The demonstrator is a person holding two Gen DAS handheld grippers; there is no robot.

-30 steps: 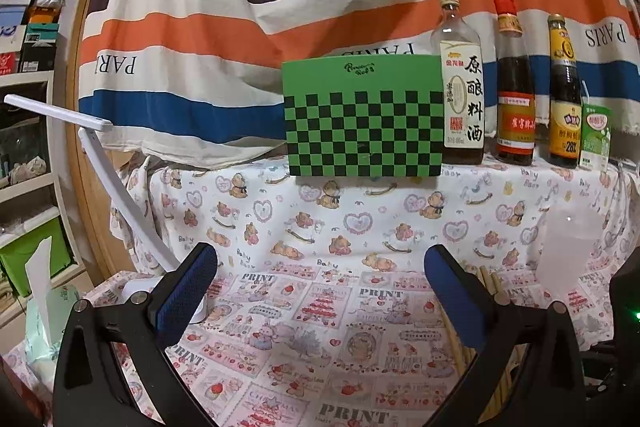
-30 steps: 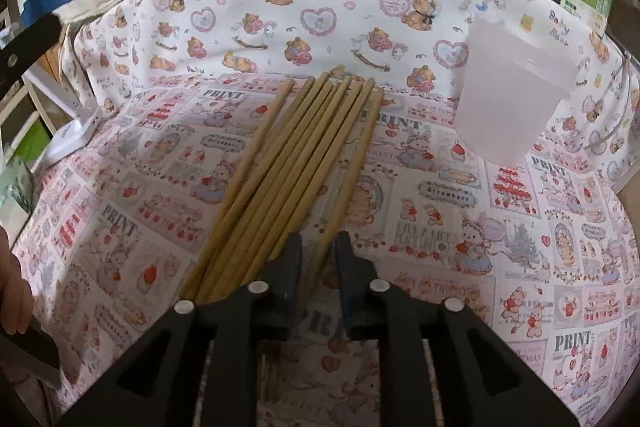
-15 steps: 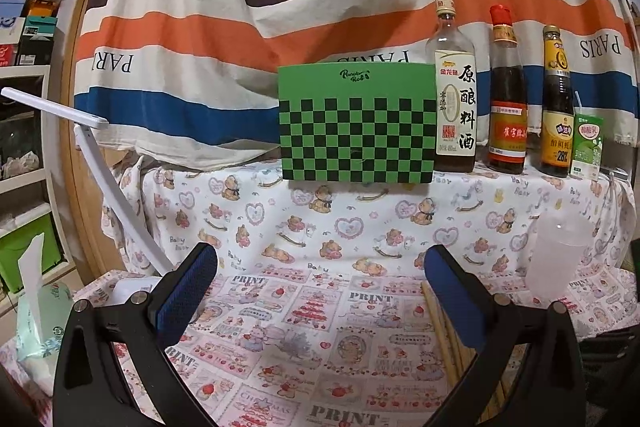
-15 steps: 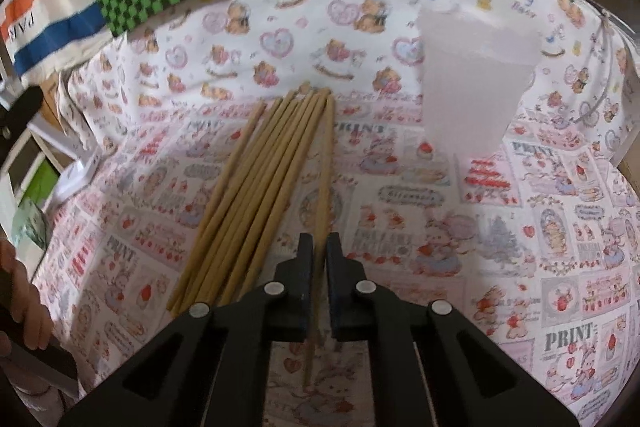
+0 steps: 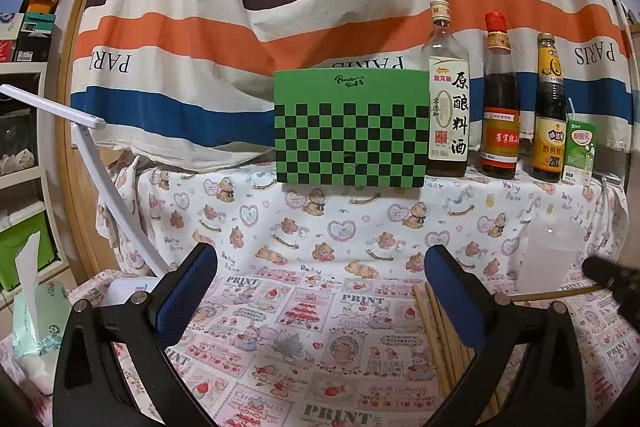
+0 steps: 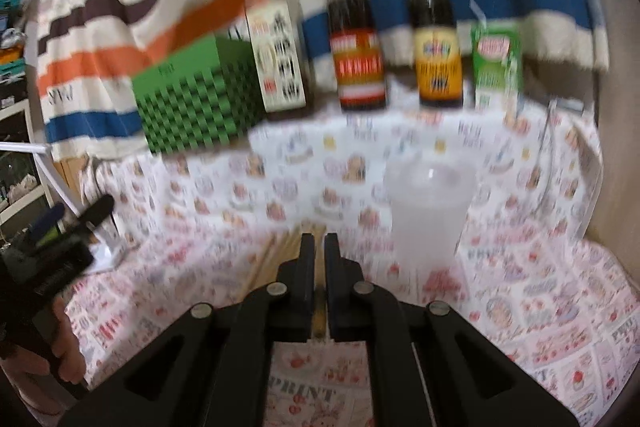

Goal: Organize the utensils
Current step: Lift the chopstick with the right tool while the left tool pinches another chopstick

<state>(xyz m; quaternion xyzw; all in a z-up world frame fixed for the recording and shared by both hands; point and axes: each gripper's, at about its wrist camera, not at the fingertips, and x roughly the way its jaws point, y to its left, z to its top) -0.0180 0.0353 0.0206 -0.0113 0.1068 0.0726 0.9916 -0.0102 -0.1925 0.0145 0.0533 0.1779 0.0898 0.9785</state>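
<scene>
The right gripper (image 6: 319, 241) is clamped on a single chopstick (image 6: 319, 311) — its two black jaws stand almost together, with the pale wooden stick showing in the thin slit between them and running back toward the camera. In the left wrist view the same stick (image 5: 556, 294) juts level from the dark tip of the right gripper at the far right edge, lifted off the cloth. The right wrist view is smeared by motion blur, so fine detail is lost.

Just ahead of the right gripper and a little to its left lie the remaining chopsticks (image 5: 438, 331), a bundle of slim, straight wooden sticks side by side on the cloth; in the left wrist view they pass under the left gripper's right-hand finger. Ahead and to the right of the right jaws stands a frosted, translucent plastic cup (image 6: 428, 207), tapered and upright, apart from the gripper.

The left gripper (image 5: 320, 295) stands wide open with nothing between its blue, ribbed pads (image 5: 186, 293); it hangs above the tablecloth (image 5: 280, 339), a soft cotton printed with bears, hearts and "PRINT" panels.

Farther ahead, on a raised ledge draped in the same fabric, are a flat green box with a black checker pattern (image 5: 352, 131), three tall glass bottles (image 5: 500, 107) and a small green carton (image 5: 579, 153) — behind them a broad-striped cloth.
</scene>
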